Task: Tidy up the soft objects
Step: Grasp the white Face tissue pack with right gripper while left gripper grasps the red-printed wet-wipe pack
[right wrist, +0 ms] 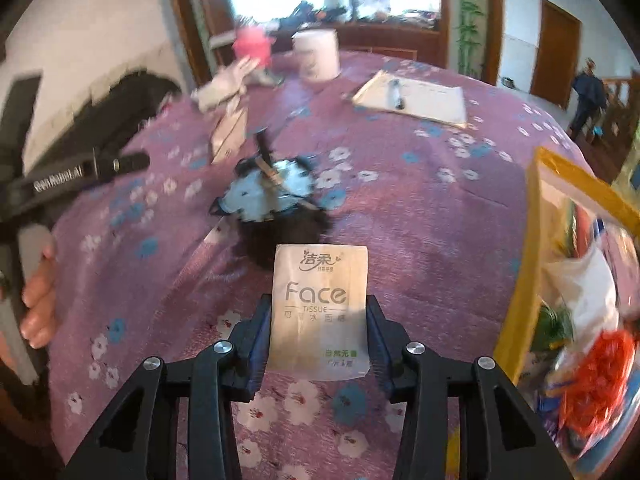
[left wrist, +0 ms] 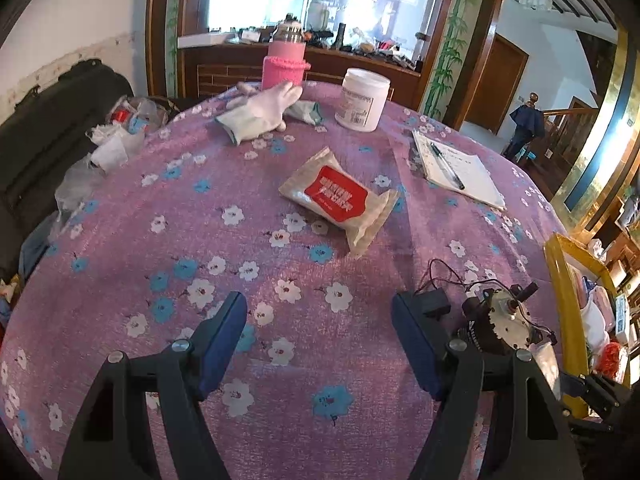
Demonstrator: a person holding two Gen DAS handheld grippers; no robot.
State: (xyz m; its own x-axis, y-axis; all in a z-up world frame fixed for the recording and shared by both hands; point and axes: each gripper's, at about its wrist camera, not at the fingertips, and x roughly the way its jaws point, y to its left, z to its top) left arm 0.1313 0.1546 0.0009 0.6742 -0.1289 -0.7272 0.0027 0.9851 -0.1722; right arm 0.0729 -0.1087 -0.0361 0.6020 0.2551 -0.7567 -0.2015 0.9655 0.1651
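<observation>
Purple cloth over the surface point(left wrist: 224, 184), scattered with white and blue blossoms, and on it a beige wipes pack point(left wrist: 338, 200) carrying a red label with white lettering. Behind, white gloves point(left wrist: 260, 114) with pale green cuffs, a bottle in a pink knitted sleeve point(left wrist: 285, 68) and a white jar point(left wrist: 363, 99). Here a beige tissue pack point(right wrist: 320, 308) with grey "Face" print and green characters, a yellow-rimmed bin point(right wrist: 524, 280) alongside.

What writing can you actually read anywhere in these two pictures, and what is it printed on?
"Face" and "TISSUE": tissue packet clamped in the right tool, under a Chinese brand logo, with smaller Chinese lines lower down.
White lettering on the black handle at left: too blurred to read.
Red label on the wipes pack: too small to read.
White jar label and notepad writing: unreadable.
</observation>
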